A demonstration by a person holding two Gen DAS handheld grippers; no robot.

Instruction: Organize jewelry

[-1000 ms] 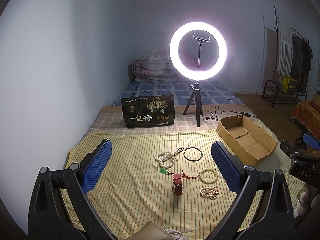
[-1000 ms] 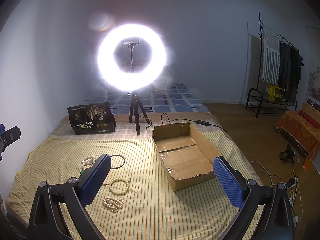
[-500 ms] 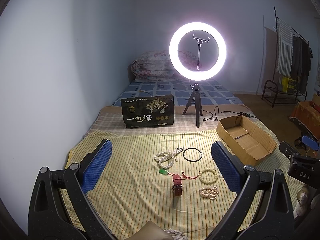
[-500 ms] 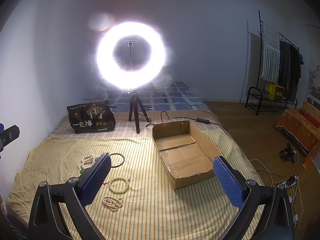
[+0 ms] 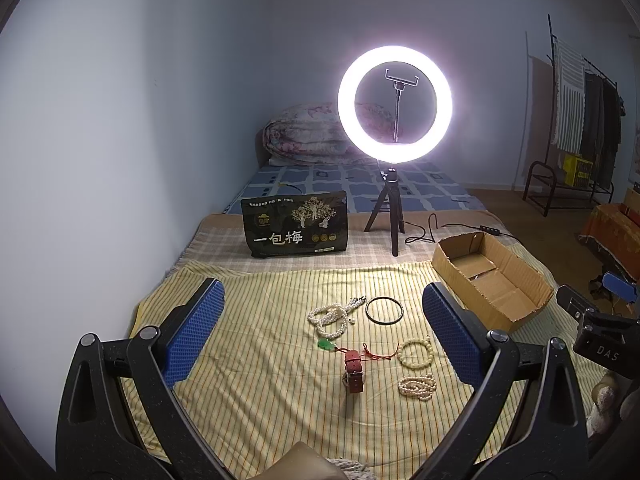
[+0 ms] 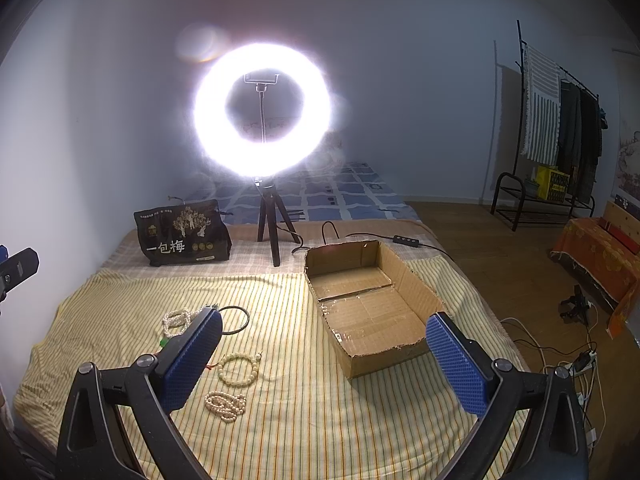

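Task looks unstarted: cardboard box empty. Jewelry spread on striped blanket left of box (bead bracelet, black bangle, red watch, among others). Left gripper and right gripper both spread wide, holding nothing.

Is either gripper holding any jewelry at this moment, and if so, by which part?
Nothing is held. The left gripper and the right gripper are both open, above the striped cloth, with no piece between their fingers.

Lit ring light behind black snack bag.
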